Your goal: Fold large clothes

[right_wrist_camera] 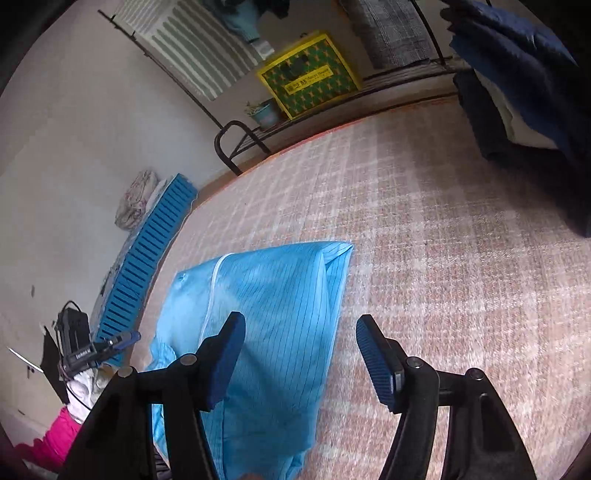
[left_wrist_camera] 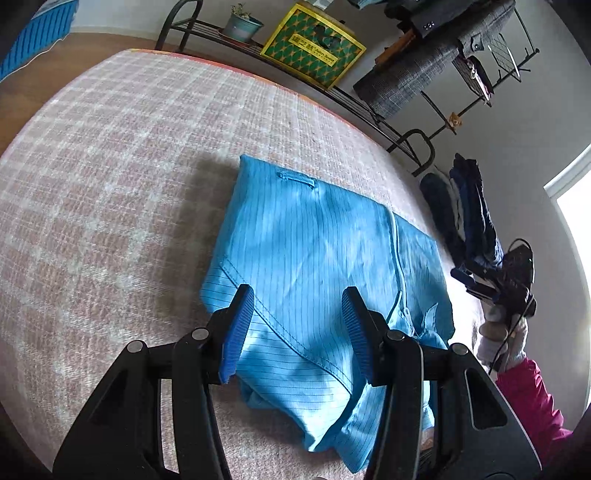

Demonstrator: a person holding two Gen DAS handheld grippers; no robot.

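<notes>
Black left gripper (left_wrist_camera: 297, 328), ribbed blue fingers (left_wrist_camera: 238, 332), white glove (left_wrist_camera: 513, 345), pink sleeve (left_wrist_camera: 528, 398)

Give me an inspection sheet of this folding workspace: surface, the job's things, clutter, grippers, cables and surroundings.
Surface: pink and white checked woven bed cover, flat.
Job's things: light blue pinstriped garment, folded into a rough rectangle, lower edge rumpled.
Clutter: dark blue clothes pile at the cover's edge.
Grippers: left gripper open above the garment, nothing between its pads; right gripper open, off to the garment's side, empty.
Cables: thin black cable hanging beside the gloved hand.
Surroundings: black metal rack with a yellow and green patterned box, a potted plant and a grey checked jacket.
</notes>
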